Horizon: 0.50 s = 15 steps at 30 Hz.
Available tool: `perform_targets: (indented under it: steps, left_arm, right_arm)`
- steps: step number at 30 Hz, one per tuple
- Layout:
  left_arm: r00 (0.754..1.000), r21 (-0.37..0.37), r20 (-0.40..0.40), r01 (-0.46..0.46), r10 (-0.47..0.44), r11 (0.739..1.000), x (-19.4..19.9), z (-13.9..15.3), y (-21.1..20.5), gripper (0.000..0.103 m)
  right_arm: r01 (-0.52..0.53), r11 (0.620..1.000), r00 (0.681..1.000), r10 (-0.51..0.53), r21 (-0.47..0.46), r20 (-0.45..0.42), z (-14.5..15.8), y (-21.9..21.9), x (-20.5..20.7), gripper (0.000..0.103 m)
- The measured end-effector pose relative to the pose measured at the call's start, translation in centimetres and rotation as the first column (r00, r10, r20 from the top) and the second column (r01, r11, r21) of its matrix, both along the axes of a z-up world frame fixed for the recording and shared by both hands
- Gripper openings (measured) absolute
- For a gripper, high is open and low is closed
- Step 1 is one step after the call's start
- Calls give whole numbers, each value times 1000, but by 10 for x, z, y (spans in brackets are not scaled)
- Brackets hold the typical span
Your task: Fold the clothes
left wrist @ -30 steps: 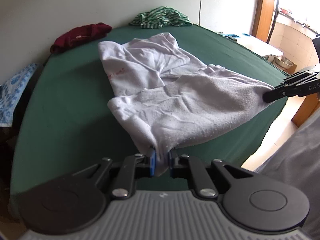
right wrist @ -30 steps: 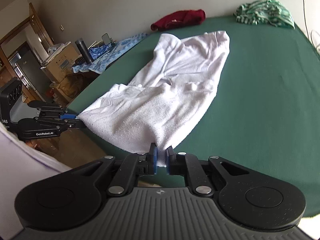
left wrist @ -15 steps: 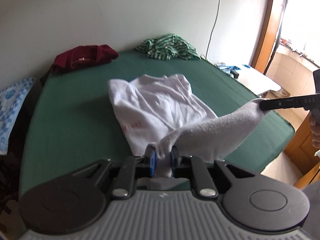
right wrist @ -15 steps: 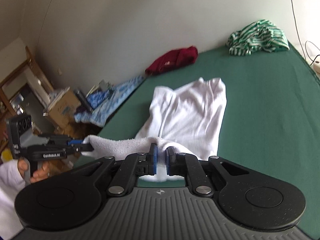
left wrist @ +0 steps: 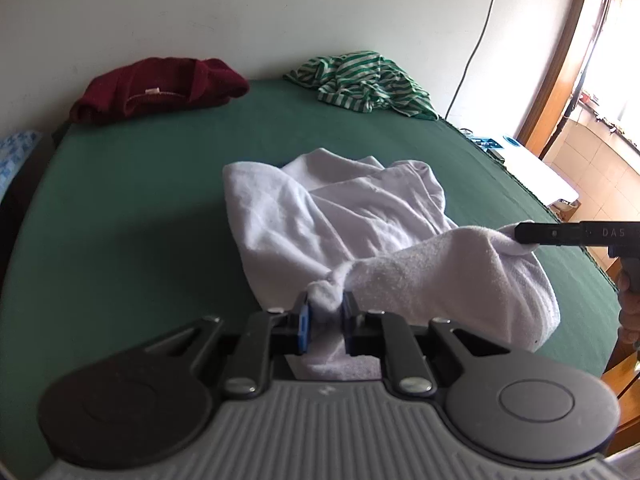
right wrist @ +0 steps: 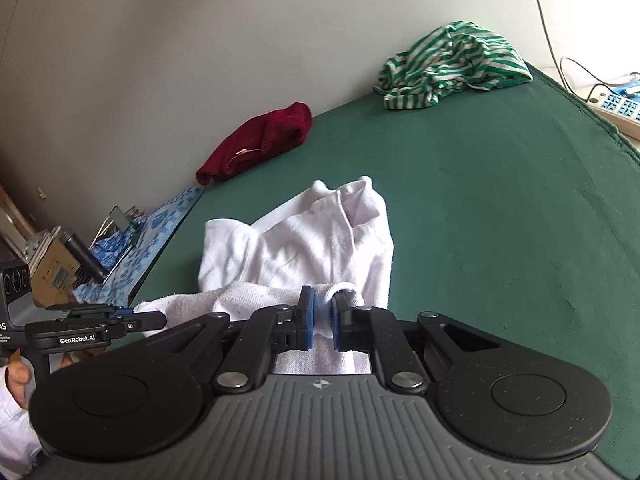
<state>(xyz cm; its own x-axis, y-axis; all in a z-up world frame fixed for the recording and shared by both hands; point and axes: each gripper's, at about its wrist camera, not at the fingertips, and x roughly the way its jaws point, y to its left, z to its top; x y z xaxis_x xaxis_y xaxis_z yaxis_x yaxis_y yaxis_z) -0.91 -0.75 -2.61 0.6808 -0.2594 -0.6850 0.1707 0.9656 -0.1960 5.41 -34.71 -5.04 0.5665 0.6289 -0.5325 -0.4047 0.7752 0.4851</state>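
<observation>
Maroon garment [left wrist: 160, 90]: upper left of your left wrist view, on the green bed [left wrist: 120, 208].
White garment [left wrist: 340, 216]: frame centre, near edge lifted.
Left tool [left wrist: 324, 314]: you clamp one white corner.
Striped garment [left wrist: 364, 80]: upper right.
Right tool [right wrist: 323, 316]: you pinch the other corner.

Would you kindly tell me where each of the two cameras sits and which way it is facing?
Left wrist view: sits on the left tongs, looking across the green bed cover toward the wall; shows the tongs shut on the white cotton garment and the right tongs entering from the right.
Right wrist view: sits on the right tongs, looking toward the same wall; the left tongs and a hand show at lower left.
Shared: the garment, crumpled maroon sweater, striped green-and-white shirt.
</observation>
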Motion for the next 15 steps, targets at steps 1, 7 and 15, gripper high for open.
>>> perform_targets:
  steps: [1, 7, 15]
  left_arm:
    - [1000, 1, -10, -2, 2, 1000, 3, -3, 1, 16]
    - [997, 1, -56, -61, 61, 998, 13, -15, 5, 19]
    - [984, -12, -39, -172, 171, 985, 7, -10, 6, 38]
  right_arm:
    - [5, 1000, 1000, -5, 0, -6, -2, 1, 2, 10]
    - [-8, 1000, 998, 9, 10, -68, -18, 4, 22, 14]
    - [-124, 992, 987, 126, 24, -101, -19, 3, 44, 36]
